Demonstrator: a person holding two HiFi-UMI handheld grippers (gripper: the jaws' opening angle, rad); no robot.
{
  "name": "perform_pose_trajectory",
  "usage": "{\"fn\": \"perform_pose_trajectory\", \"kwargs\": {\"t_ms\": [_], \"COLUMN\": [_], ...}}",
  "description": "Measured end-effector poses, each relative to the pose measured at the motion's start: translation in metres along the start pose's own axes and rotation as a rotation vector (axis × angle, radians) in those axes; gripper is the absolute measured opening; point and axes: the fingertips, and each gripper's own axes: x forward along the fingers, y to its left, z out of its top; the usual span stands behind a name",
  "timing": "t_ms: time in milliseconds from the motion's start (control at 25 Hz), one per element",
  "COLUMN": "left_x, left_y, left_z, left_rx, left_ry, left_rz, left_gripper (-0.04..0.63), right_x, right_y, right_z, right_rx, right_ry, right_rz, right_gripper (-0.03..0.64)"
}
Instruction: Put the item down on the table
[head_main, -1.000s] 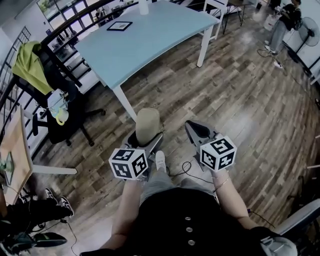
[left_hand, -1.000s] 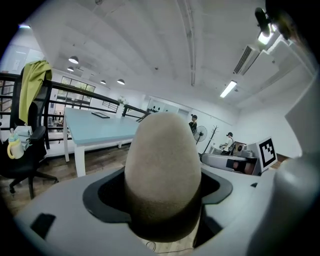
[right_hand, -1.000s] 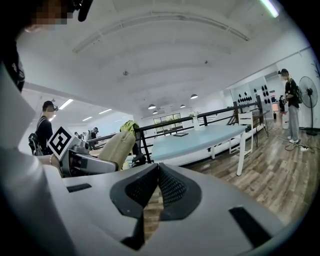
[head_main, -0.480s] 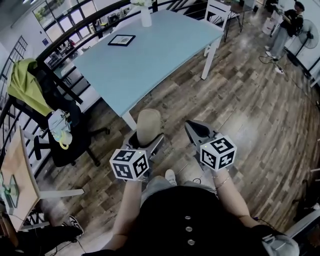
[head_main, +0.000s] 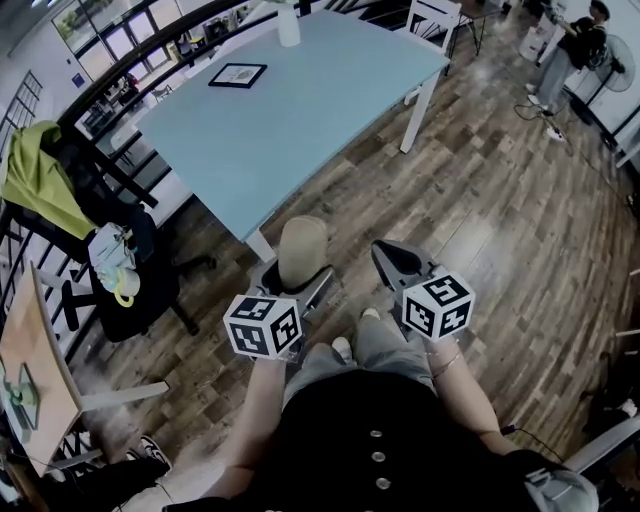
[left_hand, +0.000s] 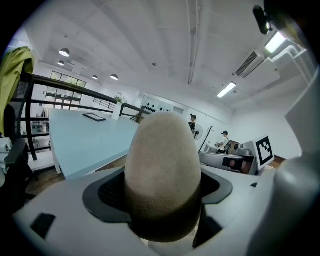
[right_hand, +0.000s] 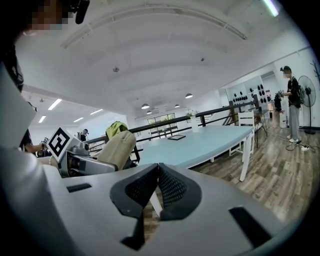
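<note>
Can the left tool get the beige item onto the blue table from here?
Probably yes: the left tool, shut on the beige item, sits just short of the near corner of the blue table. Nothing stands between, and that end looks bare.

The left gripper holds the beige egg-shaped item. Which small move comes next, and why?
Probably carry the left gripper forward until over the blue table: its jaws clamp the beige item, which hangs above the wooden floor, short of the table's edge.

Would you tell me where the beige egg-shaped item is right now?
In the head view, the beige egg-shaped item is clamped in the left gripper, left of the right gripper, over the floor just short of the light-blue table.
</note>
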Motion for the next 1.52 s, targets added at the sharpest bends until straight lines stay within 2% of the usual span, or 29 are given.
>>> {"fn": "perform_pose_trajectory", "kwargs": {"t_ms": [280,600,840,1200,1520], "left_x": [0.019,0.066,0.118,0.199,0.261], "left_y": [0.013,0.031,0.046,0.072,0.076], "left_z": [0.000,0.025,0.054,0.109,0.141], "left_rx": [-0.019,-0.015,-0.020,-0.016,-0.011], "left_ry": [0.024,0.030,0.028,0.030,0.014], "left_rz": [-0.003,-0.004,0.016,0.041,0.041], "left_gripper": [0.410,0.410,0.410,0.410,0.410], "right_x": [0.021,0.058,0.097,0.160,0.189], "right_y": [-0.014,-0.054,-0.101,-0.173,-0.226], "right_z": [-0.003,0.017,0.035,0.093,0.114], "right_rx": [0.021,0.033,0.027,0.017,-0.002], "right_ry": [0.023,0.020,0.040,0.023,0.017], "right_rz": [0.005,0.010,0.040,0.094,0.110], "right_gripper": [0.006,0.006,0.006,0.006,0.006]}}
